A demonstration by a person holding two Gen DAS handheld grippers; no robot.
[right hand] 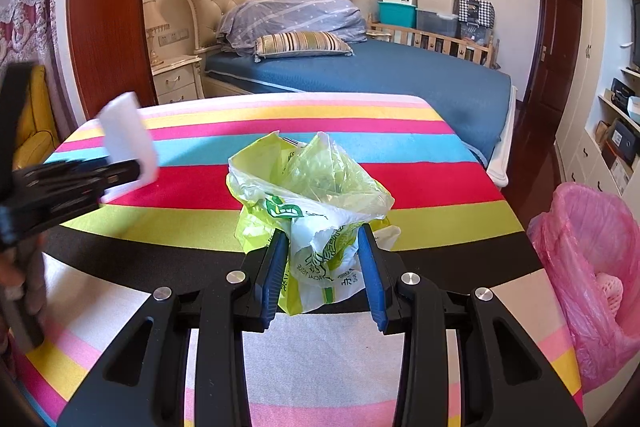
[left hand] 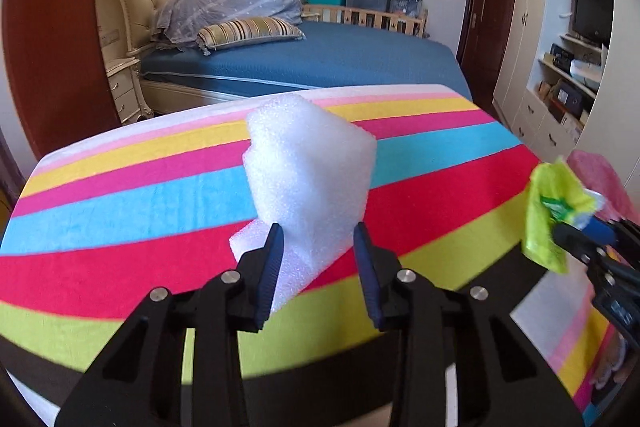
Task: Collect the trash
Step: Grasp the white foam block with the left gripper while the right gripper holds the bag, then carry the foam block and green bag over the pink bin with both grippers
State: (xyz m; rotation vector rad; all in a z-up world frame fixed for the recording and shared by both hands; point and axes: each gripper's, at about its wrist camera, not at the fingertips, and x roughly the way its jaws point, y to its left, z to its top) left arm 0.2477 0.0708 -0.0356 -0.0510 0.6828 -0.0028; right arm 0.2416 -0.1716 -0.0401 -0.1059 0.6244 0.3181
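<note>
The pink bin bag (right hand: 592, 275) lies right of the right gripper (right hand: 324, 247), which clamps a wrapper (right hand: 316, 195); the left gripper (left hand: 318, 247) clamps foam (left hand: 308, 167).

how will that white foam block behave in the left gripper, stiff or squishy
The white foam block looks like airy packing foam, so probably very light and slightly squishy. It stands upright above the left gripper without drooping, so likely stiff enough to hold shape. Its pebbly surface should resist slipping.
</note>
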